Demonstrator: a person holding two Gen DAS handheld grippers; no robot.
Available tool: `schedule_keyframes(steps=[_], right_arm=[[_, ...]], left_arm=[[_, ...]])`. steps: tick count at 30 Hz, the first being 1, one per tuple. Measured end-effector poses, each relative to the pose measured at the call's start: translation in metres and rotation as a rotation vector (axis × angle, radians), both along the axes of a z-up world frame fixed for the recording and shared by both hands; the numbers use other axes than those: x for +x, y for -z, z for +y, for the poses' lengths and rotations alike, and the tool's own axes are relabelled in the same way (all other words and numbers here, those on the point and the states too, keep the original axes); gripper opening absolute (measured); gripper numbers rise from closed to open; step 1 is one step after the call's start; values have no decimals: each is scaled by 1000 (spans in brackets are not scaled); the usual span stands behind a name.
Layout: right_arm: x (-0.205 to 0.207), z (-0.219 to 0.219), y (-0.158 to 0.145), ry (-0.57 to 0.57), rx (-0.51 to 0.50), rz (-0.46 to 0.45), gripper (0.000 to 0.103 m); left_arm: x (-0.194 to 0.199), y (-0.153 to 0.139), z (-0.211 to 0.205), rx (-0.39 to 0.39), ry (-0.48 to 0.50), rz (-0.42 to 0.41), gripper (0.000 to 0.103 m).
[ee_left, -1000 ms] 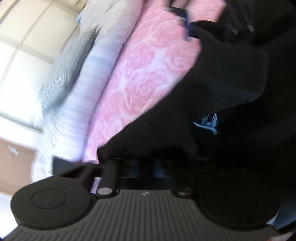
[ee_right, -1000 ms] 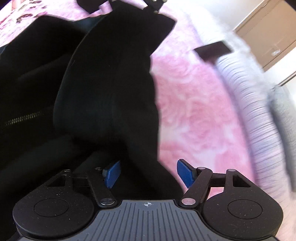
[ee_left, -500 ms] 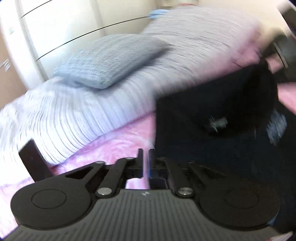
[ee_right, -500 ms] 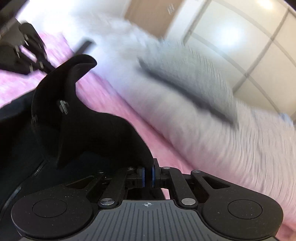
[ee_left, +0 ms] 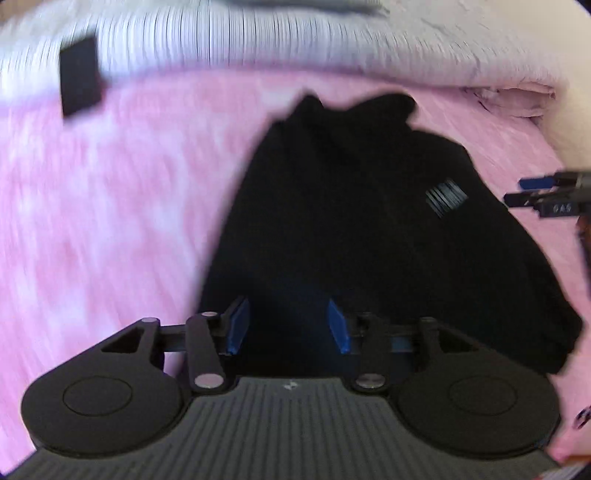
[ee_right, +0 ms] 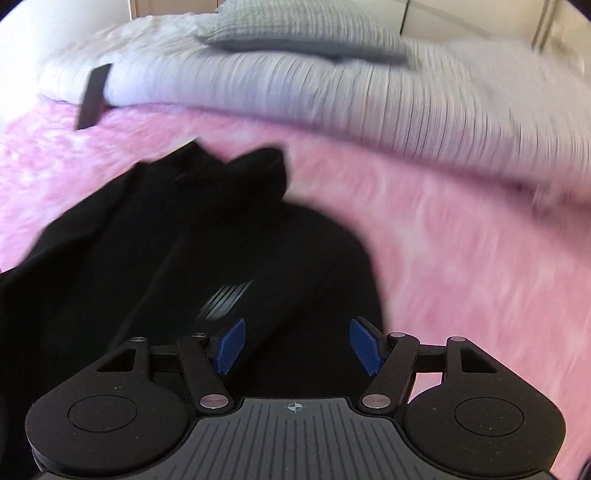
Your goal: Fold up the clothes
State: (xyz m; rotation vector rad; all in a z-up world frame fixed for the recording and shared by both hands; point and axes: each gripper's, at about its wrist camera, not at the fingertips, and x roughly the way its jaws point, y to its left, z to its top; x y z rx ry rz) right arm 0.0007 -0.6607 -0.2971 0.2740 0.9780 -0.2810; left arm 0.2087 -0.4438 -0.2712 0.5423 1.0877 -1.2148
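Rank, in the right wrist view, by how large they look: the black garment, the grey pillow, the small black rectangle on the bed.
1. black garment, the largest.
2. grey pillow; it lies farther away, so its true size is unsure.
3. black rectangle, the smallest.

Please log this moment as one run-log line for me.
left gripper: open, empty | right gripper: open, empty | black garment: lying on pink bedspread | fold: not started

Both released: left gripper (ee_left: 288, 325) and right gripper (ee_right: 297, 345) were clamped on the black hoodie (ee_left: 369, 221) 0.5 s ago, jaws now spread, empty. Hoodie went from lifted to lying on the pink blanket (ee_left: 110, 221).
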Motion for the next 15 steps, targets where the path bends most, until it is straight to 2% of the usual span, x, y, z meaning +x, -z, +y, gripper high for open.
schedule_keyframes(steps=[6,11,15], right_arm=[[-39,70,0,-88,277,-41,67],[-13,116,25,-229,453,17,66],[-4,138,44,-260,537,98,66]], left_arm=[[-50,2,69,55,12,22,44],[-82,-11,117,25,171,-103,44],[-97,-12,150,20,238,-92,44]])
